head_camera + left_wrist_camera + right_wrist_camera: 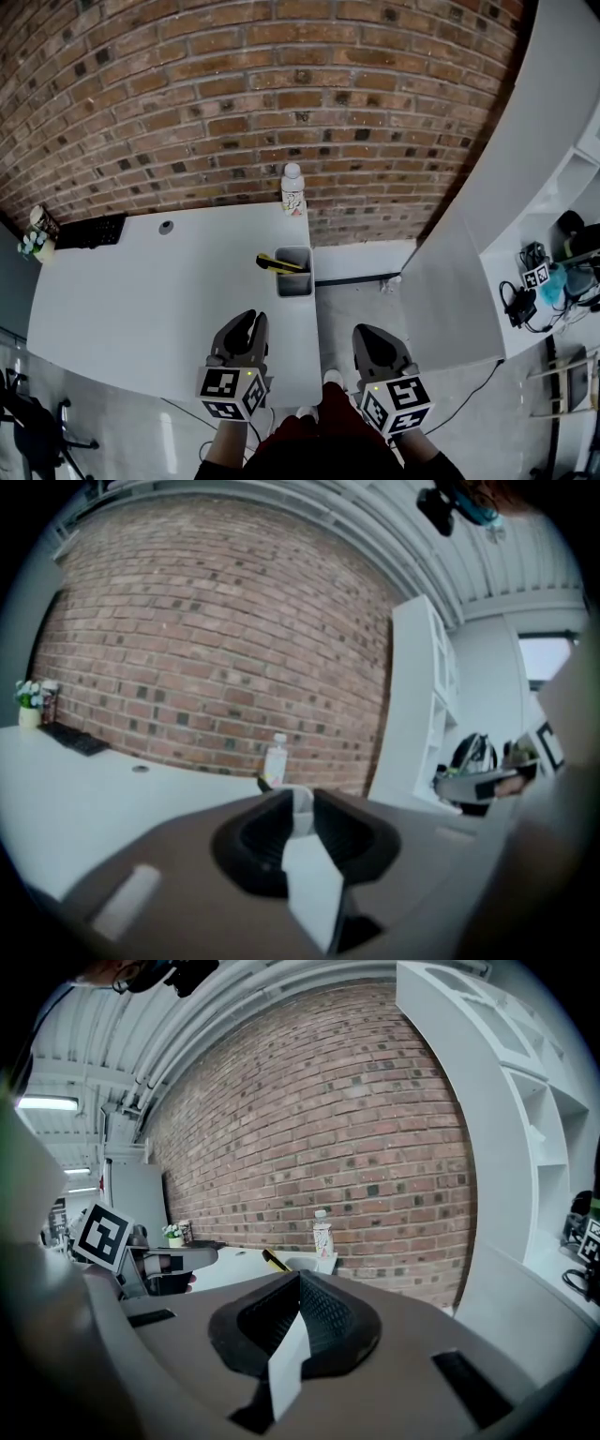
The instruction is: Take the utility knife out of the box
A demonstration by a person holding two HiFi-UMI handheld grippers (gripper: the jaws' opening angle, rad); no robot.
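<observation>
The task looked unstarted: the utility knife [278, 263] poked from the box [294, 281] on the desk [141, 281], at one o'clock from the left tool [246, 326], slightly spread and empty, while the right tool [373, 339] hung pressed together.

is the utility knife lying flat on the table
No, the utility knife sits in the grey box, with one end poking out over the rim.

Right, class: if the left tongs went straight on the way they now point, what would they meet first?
Probably the grey box holding the utility knife. It shows in the gap between the open left tongs, farther along the white table. Depth is hard to judge.
</observation>
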